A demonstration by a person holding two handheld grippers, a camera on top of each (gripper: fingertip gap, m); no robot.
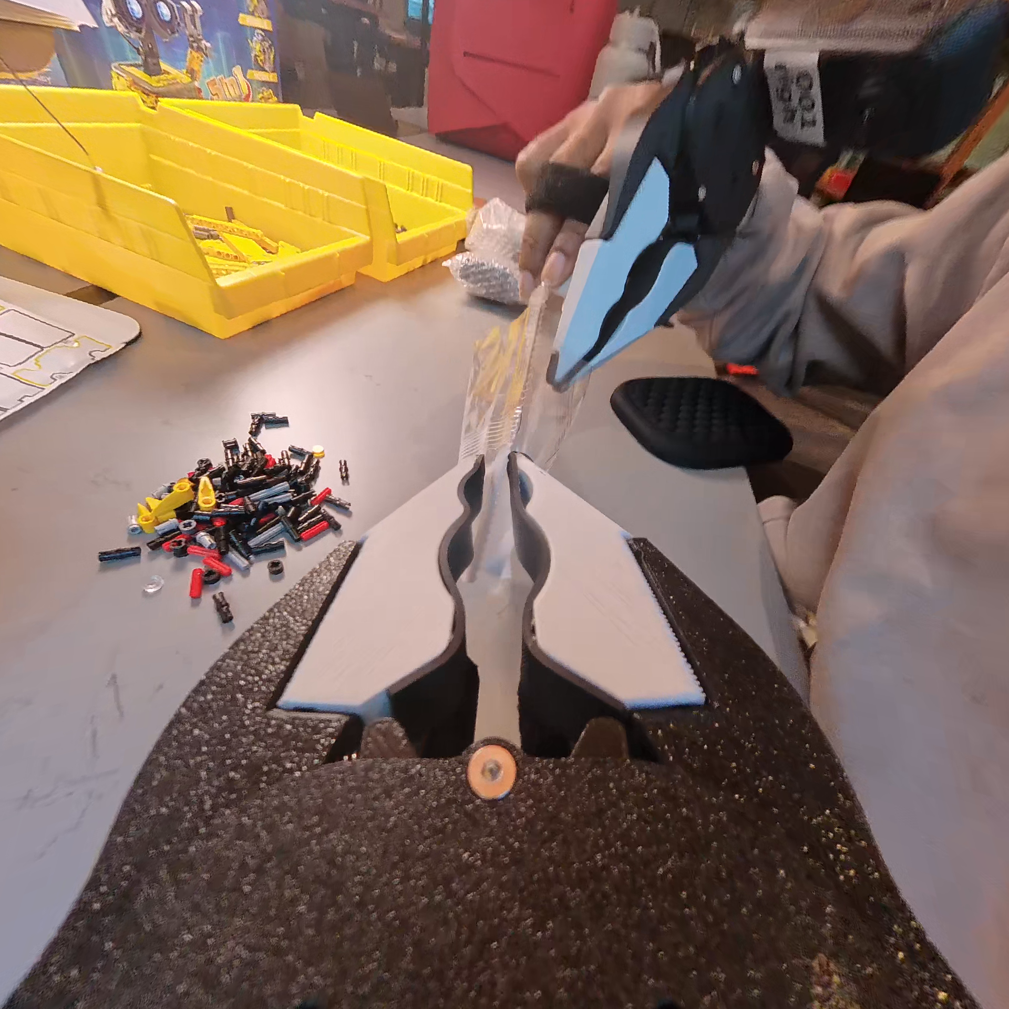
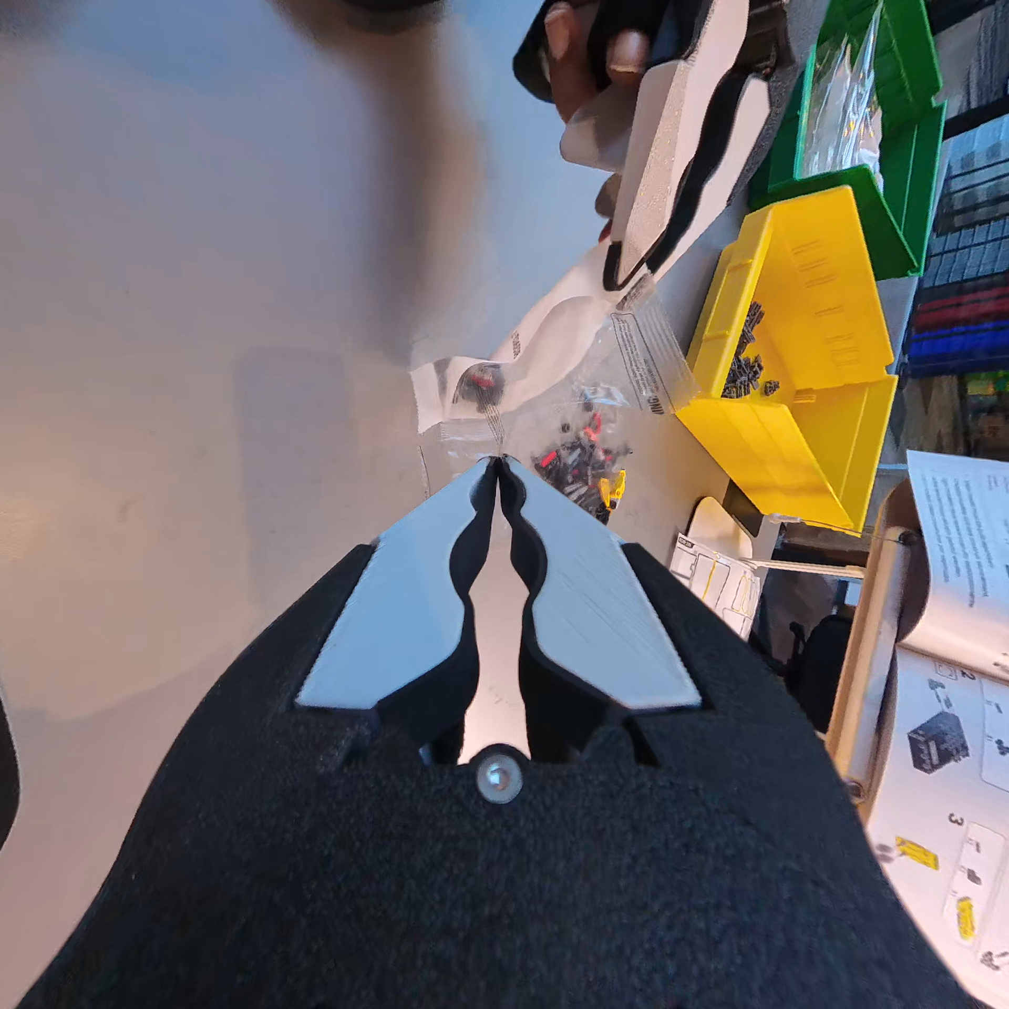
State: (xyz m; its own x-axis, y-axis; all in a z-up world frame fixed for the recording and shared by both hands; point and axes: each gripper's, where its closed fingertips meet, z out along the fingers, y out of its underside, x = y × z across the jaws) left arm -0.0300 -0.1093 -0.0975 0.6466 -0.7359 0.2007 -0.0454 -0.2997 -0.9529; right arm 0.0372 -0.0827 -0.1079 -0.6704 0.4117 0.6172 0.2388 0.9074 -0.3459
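A clear plastic bag (image 1: 510,393) hangs stretched between my two grippers above the grey table (image 1: 355,382). My left gripper (image 1: 497,458) is shut on its lower edge. My right gripper (image 1: 568,377) is shut on the upper edge, held by a hand. In the right wrist view my right gripper (image 2: 498,458) pinches the bag (image 2: 628,371) at one corner, and the left gripper (image 2: 636,281) pinches the far corner. A pile of small black, red, grey and yellow plastic pieces (image 1: 240,502) lies on the table left of the bag; it also shows through the bag (image 2: 579,458).
Yellow bins (image 1: 180,218) with a few parts stand at the back left, with crumpled clear bags (image 1: 491,256) beside them. A yellow bin (image 2: 791,355) and green bin (image 2: 873,109) show in the right wrist view. An instruction sheet (image 1: 49,344) lies at left. A person's sleeve (image 1: 901,491) fills the right. One gripper's finger ends stand about 8 cm off the other's.
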